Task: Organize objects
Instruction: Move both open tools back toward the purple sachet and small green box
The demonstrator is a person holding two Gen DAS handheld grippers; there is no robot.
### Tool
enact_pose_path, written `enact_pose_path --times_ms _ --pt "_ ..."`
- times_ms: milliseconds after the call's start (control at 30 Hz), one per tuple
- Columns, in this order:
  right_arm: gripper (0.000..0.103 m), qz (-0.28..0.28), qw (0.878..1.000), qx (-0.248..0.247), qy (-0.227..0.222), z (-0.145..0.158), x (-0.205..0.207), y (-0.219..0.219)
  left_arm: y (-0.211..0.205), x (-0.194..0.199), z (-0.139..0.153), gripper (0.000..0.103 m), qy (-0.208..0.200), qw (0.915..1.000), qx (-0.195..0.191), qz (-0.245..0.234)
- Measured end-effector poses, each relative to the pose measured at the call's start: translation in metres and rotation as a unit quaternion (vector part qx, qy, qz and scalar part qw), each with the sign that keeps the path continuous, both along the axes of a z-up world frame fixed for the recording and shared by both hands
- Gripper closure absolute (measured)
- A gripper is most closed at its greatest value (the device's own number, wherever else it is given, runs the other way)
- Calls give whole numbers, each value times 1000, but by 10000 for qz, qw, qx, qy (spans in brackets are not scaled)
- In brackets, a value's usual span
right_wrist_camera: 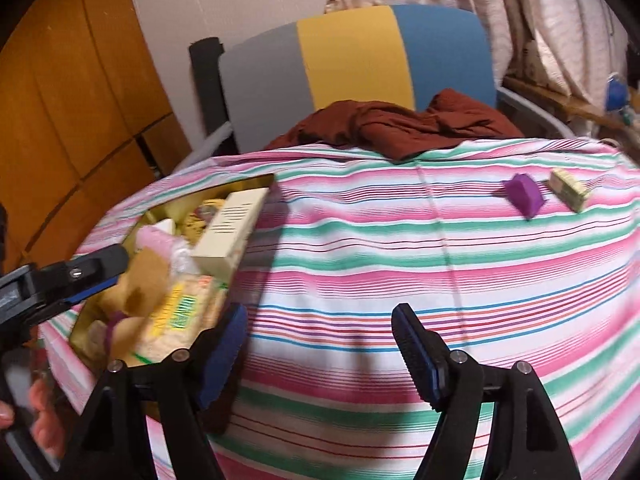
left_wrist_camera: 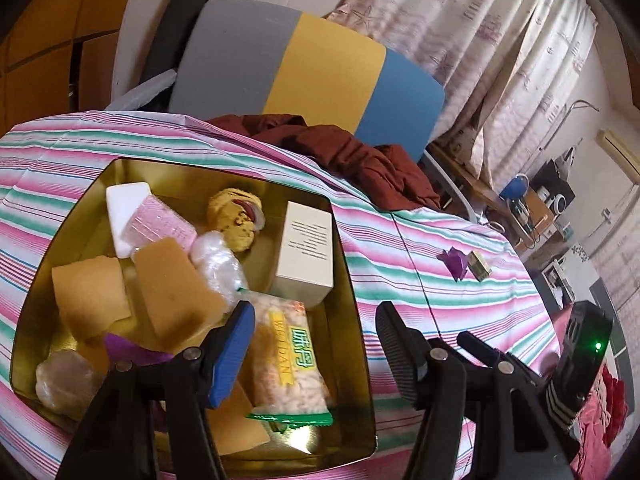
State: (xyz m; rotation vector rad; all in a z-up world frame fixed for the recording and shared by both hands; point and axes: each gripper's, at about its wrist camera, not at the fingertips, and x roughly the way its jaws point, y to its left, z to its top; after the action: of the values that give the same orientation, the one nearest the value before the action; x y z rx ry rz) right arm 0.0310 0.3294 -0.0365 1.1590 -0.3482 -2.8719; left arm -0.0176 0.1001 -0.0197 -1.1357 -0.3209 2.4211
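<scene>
A gold tin [left_wrist_camera: 356,300] lies on the striped cloth and holds a cream box [left_wrist_camera: 306,256], a snack packet [left_wrist_camera: 288,356], brown sponges [left_wrist_camera: 172,284], a pink and white soap [left_wrist_camera: 140,220] and other small items. My left gripper [left_wrist_camera: 316,352] is open and empty over the tin's right side. A purple piece [left_wrist_camera: 454,261] and a small yellow-green box [left_wrist_camera: 480,266] lie on the cloth to the right. My right gripper [right_wrist_camera: 320,356] is open and empty above the bare cloth. The tin [right_wrist_camera: 256,179], purple piece [right_wrist_camera: 524,194] and small box [right_wrist_camera: 568,190] show there too.
A chair with a grey, yellow and blue back [left_wrist_camera: 312,68] stands behind the table with a dark red cloth [left_wrist_camera: 360,156] on it. Curtains [left_wrist_camera: 500,40] hang at the right. A cluttered desk [left_wrist_camera: 532,208] is far right. The left gripper shows in the right wrist view [right_wrist_camera: 80,276].
</scene>
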Motion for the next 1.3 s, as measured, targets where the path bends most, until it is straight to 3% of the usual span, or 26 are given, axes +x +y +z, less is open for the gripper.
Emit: enact_pose_path --times_ms 333,700,933,1100,1300 --pt "28 -272 9996 47 -7 -8 2 30 34 10 -4 40 -94 9989 -194 -413" --pt "28 -668 9977 -87 -51 -20 9 83 99 17 -12 40 -208 9931 -515 -1036" --pt "25 -1043 9943 -173 -159 -30 13 128 150 17 -22 39 -332 9848 -710 -1549" --pt "22 -1343 9906 -165 -207 -36 13 164 183 11 -40 40 -648 9769 -816 -1863" --pt "20 -1422 9891 248 -280 -44 3 209 211 14 -55 40 -787 9681 -988 -2165"
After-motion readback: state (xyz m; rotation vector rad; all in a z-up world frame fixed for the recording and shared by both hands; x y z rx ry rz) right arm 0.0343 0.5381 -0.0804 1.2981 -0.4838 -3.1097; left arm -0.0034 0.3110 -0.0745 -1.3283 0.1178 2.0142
